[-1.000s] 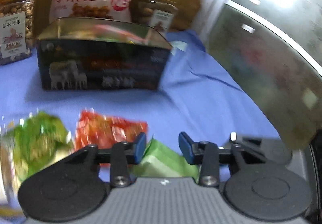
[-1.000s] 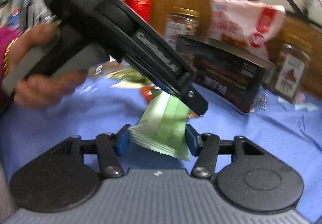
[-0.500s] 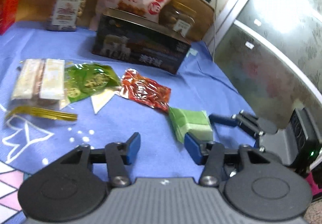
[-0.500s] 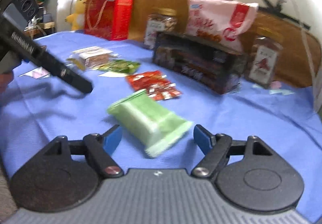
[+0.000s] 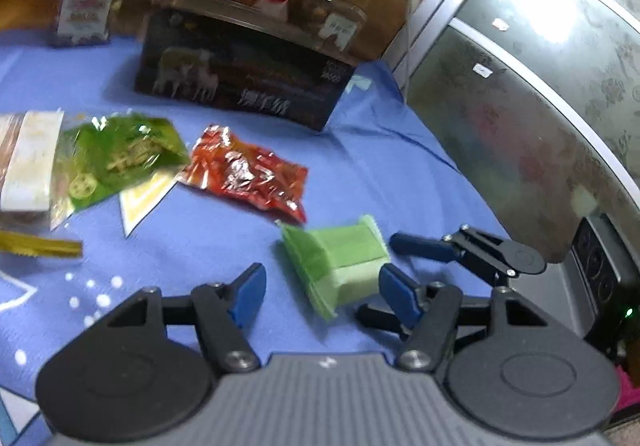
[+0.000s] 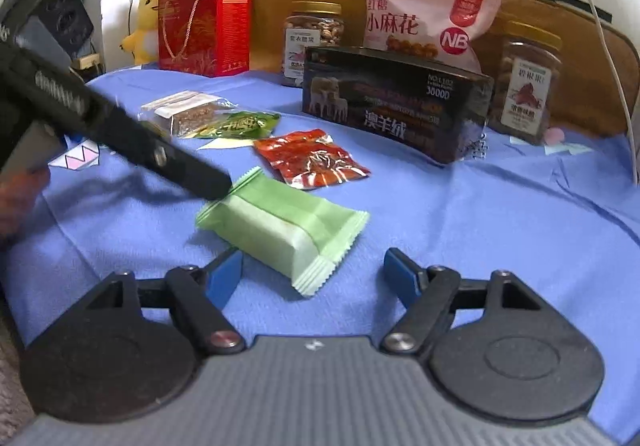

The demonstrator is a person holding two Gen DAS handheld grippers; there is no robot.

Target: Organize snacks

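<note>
1. The pale green packet point(image 6: 286, 232) lay flat on the blue worktop point(image 6: 500, 213), just beside the red packet point(image 6: 312, 161).
2. Left gripper point(image 5: 322, 288) and right gripper point(image 6: 312, 276) flanked it, jaws released; the left's had just widened, the right's narrowed slightly.
3. Judged step: regrasping; next calls for clamping squarely.

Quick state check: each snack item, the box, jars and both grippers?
left gripper: open, has just been opening
right gripper: open, has just closed a little
light green packet: sealed, flat on cloth, unheld
red packet: sealed, flat
black box: open top
jars: lidded, upright
pink bag: sealed, upright
</note>
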